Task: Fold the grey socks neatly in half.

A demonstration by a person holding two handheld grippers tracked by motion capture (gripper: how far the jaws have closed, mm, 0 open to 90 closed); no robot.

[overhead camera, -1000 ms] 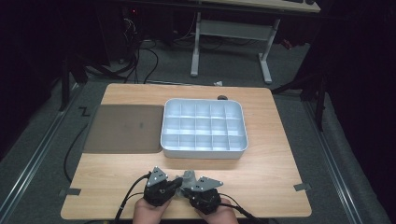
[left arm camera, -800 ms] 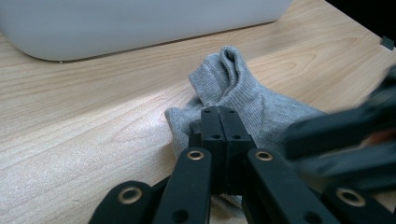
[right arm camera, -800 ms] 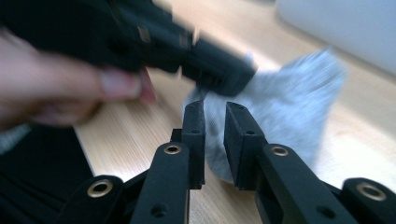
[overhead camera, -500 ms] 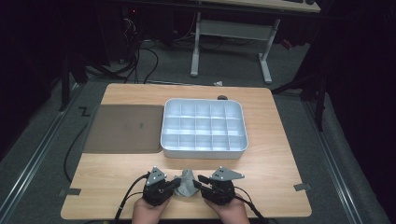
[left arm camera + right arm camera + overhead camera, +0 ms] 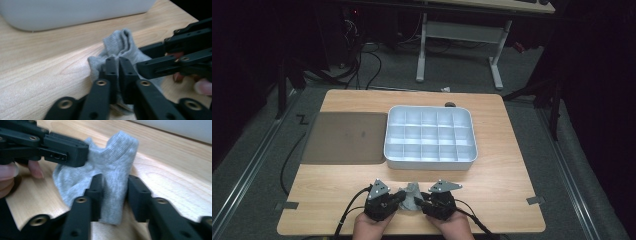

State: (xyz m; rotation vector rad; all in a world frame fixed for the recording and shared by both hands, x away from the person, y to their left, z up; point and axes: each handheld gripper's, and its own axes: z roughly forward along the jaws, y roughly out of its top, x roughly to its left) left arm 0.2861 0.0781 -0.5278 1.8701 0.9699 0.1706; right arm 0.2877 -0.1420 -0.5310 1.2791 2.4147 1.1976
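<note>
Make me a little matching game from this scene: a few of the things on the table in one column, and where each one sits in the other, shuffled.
Things:
1. grey sock
2. white compartment tray
3. dark mat
4. small dark object

Places:
A. left part of the table, beside the tray
B. near edge of the table, between the two grippers
C. far edge of the table, behind the tray
D. middle of the table

Pairs: 1-B, 2-D, 3-A, 4-C
</note>
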